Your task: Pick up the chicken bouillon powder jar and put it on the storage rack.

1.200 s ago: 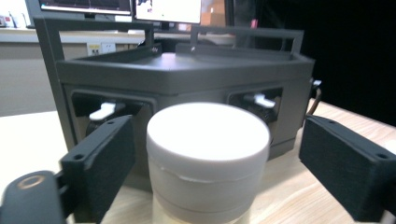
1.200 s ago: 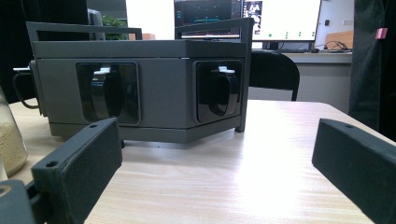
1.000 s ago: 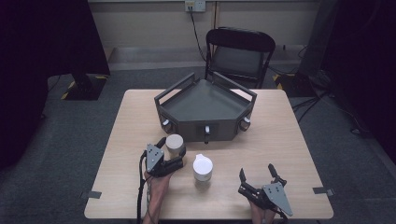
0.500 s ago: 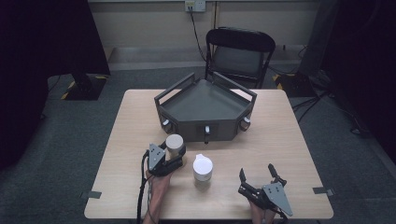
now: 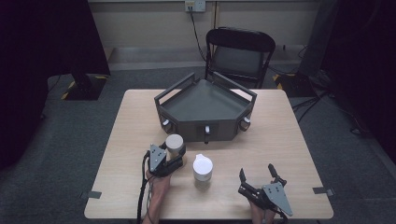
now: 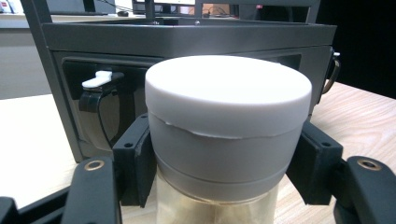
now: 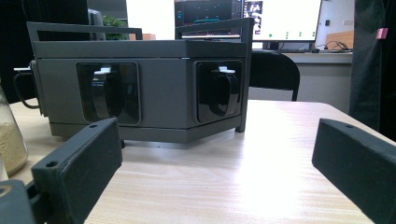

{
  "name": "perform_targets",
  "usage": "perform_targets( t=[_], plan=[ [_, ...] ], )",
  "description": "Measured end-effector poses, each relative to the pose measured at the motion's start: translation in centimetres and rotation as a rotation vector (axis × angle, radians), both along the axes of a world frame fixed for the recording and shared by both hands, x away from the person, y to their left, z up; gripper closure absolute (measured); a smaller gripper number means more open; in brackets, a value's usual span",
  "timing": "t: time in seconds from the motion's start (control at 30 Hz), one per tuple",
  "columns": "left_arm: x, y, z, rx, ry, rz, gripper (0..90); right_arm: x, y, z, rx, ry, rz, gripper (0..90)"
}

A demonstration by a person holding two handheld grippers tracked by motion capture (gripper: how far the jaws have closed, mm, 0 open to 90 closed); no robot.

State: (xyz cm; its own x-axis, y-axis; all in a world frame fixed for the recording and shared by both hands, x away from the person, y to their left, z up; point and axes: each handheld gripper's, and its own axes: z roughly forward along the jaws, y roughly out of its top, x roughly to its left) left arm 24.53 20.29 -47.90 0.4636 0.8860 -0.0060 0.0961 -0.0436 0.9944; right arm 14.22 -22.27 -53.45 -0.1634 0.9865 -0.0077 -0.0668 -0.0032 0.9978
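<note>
Closing, left gripper fingers now clamp jar.

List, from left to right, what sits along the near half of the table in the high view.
Left gripper shut on the beige-lidded jar → white-lidded jar → right gripper, jaws open.

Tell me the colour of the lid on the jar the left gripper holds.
Off-white lid on the jar, clearest in the left gripper view.

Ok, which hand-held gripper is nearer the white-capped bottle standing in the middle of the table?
Left. The left hand-held gripper sits just beside the white-capped bottle, clamped on the grey-lidded jar. The right hand-held gripper rests open, farther off on the bottle's other side.
</note>
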Motion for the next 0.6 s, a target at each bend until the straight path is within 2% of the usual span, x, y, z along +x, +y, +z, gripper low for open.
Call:
perform_targets(
  t=[0.47, 0.6],
  plan=[
    [-0.51, 0.02, 0.49, 0.025, 0.005, 0.02, 34.5, 0.0, -0.03, 0.0, 0.0, 0.0, 0.002, 0.4],
    [-0.78, 0.06, 0.48, 0.018, -0.008, 0.023, 34.5, 0.0, -0.03, 0.0, 0.0, 0.0, 0.002, 0.5]
  ],
)
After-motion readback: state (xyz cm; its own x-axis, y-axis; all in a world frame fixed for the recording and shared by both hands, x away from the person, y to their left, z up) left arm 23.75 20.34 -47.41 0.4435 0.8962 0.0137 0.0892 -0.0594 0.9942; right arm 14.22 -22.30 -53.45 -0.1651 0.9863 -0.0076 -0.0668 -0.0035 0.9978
